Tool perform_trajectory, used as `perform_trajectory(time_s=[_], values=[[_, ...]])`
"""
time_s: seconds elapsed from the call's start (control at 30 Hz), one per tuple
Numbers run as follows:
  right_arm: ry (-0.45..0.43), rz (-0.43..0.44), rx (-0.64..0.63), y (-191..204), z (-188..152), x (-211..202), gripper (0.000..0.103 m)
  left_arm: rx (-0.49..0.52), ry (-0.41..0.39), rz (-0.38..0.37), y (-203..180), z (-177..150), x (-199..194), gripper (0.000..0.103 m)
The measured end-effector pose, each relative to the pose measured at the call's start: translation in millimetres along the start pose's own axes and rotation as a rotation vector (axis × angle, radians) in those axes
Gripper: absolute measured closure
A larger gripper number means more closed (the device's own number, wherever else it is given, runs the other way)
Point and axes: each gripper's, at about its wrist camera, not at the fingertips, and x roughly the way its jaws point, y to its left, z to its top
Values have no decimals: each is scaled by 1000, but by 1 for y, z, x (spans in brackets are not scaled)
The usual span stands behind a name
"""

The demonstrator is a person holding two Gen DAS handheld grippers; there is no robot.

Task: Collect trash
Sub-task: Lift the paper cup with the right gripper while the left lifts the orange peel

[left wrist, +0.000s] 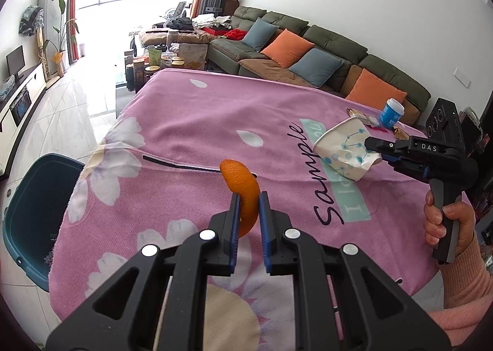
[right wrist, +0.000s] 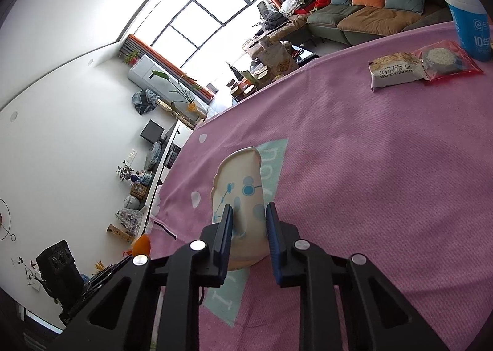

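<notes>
We are pinching a curled orange peel (left wrist: 242, 194) in the left gripper (left wrist: 249, 206) jaws above the pink worktop (left wrist: 191, 123); our right gripper (right wrist: 249, 221) jaws are squeezing a crumpled paper cup (right wrist: 238, 194), which could slip sideways

Orange peel (left wrist: 243, 194), blue-dotted white cup (left wrist: 343, 147), pink flowered cloth (left wrist: 191, 123).

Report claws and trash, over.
Left claw shut on orange peel. Right claw pinching crushed paper cup. Teal bin left of table, path clear.
</notes>
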Motion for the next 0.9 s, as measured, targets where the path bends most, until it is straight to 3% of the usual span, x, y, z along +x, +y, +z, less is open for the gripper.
perform_trajectory(time_s=[0.33,0.9], values=[[-3,56,-73,27,-5,-3,87,-17,-22,28,7,-7,-16,91],[75,165,-152,82,-17,27,87,-47,-56,89,23,-11,-43,91]])
